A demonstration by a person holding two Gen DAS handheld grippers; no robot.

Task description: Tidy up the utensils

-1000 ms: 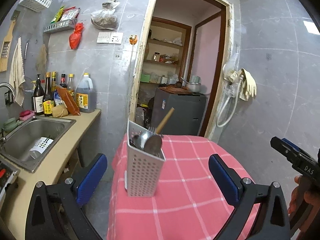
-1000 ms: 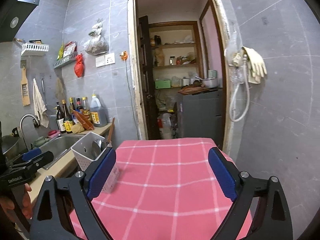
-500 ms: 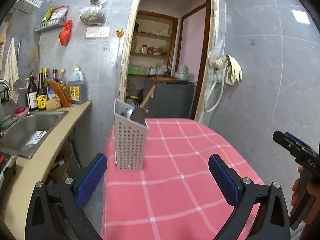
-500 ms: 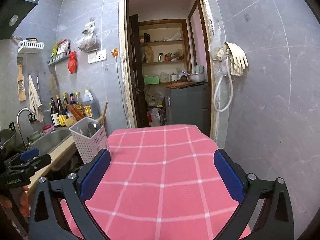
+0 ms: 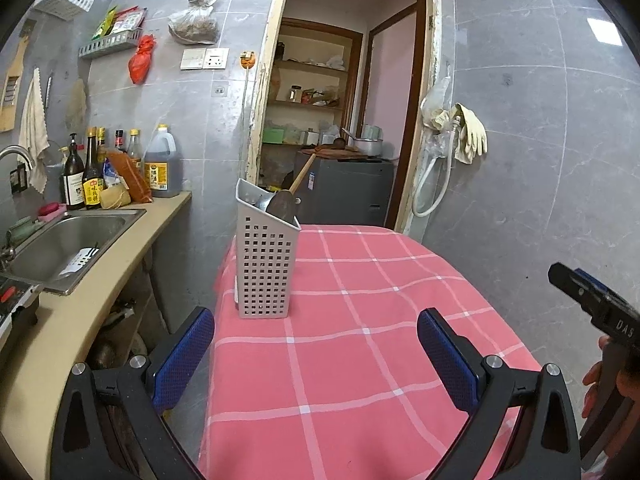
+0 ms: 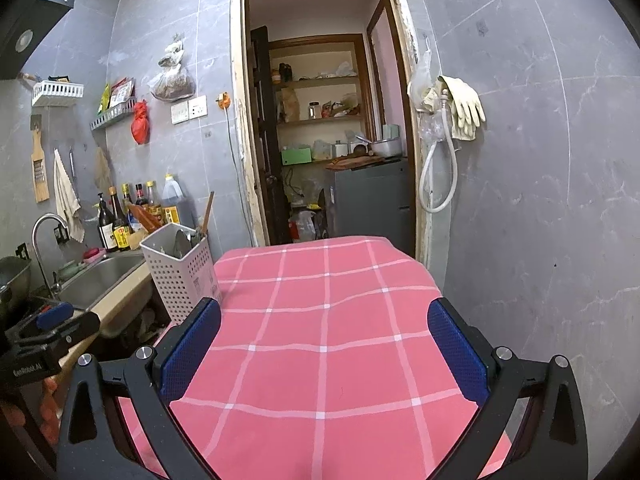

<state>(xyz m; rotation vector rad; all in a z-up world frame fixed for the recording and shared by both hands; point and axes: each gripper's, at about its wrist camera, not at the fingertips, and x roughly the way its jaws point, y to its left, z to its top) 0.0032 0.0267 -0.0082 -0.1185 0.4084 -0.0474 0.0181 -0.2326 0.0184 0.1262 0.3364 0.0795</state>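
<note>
- While both tools hang low over the near end of the table, the left gripper [image 5: 316, 354] has its blue pads spread wide with nothing between them, and the right gripper [image 6: 324, 350] is spread just as wide and likewise holds nothing.
- Between and ahead of the fingers lies bare pink checked tablecloth [image 6: 320, 312], open across most of its width out to the far edge and the right edge.
- Farther on, the white perforated utensil holder [image 5: 266, 268] stands upright near the table's left edge, close to the far-left corner.
- Inside it, a metal ladle [image 5: 282, 204] and a wooden handle [image 5: 302, 176] lean toward the doorway; other pieces in it are too dark to tell.
- Left of the table, across a narrow gap, runs the counter [image 5: 120, 280] with a steel sink [image 5: 64, 244].
- Bottles [image 5: 116, 168] line the counter's back against the grey tiled wall.
- Beyond the table's far edge opens a doorway [image 6: 324, 140] into a pantry.
</note>
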